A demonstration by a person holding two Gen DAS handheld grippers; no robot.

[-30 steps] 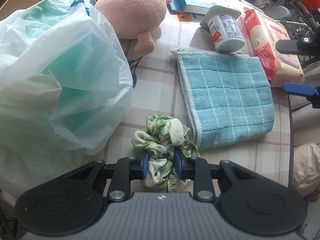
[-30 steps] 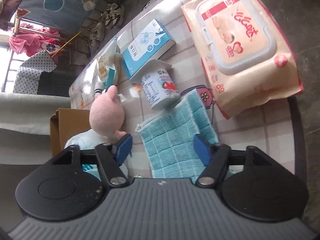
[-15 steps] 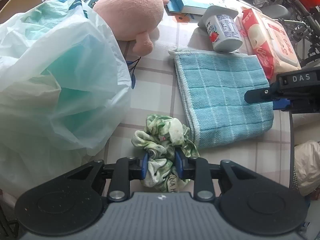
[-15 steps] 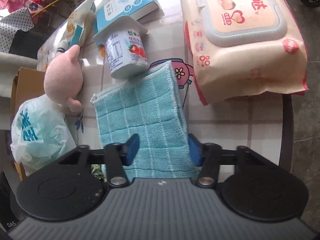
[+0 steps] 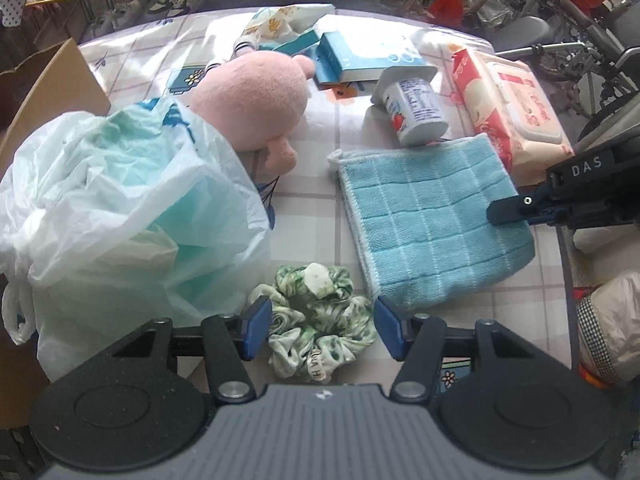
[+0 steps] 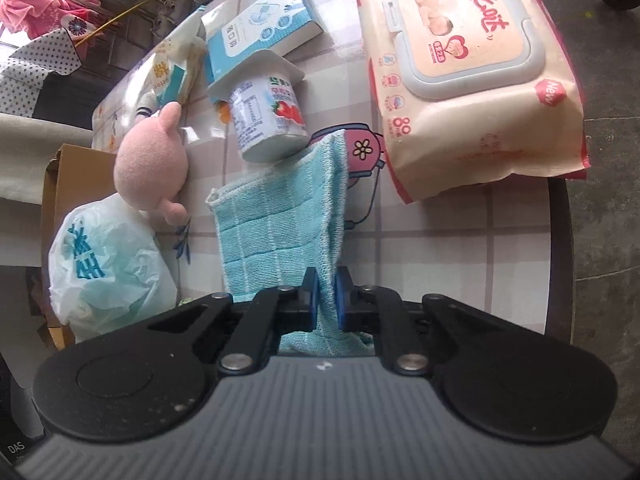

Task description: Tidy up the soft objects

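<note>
Jaws of the right gripper [image 6: 327, 294] had just closed, pinching the blue cloth's [image 6: 276, 224] near edge, while the left gripper [image 5: 322, 328], just opening, straddled the green scrunchie [image 5: 316, 316].

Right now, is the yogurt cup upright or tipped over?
Tipped. The yogurt cup lies on its side on the table, lid end against the blue box, base beside the teal cloth.

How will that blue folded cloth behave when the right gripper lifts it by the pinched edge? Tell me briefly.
Probably floppy: the blue cloth already bunches into a ridge where the right gripper, whose jaws have just closed, pinches it. Its folded layers will likely sag and may fall open. It looks light, so one pinch should carry it, though it may brush the yogurt cup at its far corner.
</note>
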